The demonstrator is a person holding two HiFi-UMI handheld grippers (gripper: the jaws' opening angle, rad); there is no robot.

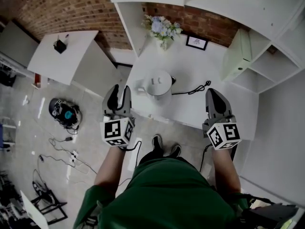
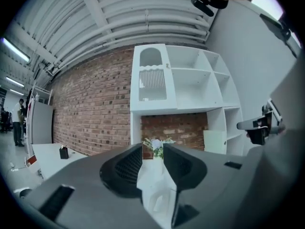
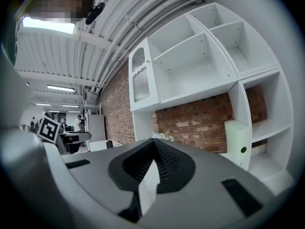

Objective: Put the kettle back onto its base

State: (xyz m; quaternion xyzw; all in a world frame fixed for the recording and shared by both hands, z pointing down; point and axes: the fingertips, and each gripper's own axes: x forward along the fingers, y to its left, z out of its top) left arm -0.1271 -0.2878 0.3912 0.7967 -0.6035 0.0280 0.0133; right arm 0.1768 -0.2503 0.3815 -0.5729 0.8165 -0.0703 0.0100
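White tabletop (image 1: 224, 106): wide bare stretch right of the white electric kettle (image 1: 158, 84), crossed only by a thin black cord (image 1: 193, 89) lying flat and running right from the kettle. Near edge is open on both sides of the kettle. Back is crowded: vase of pale flowers (image 1: 163, 28) and small black-framed picture (image 1: 196, 42) by the brick wall. Right side is walled off by the white shelf unit (image 1: 274, 63), with a pale upright box (image 1: 237, 55) in its lower bay.
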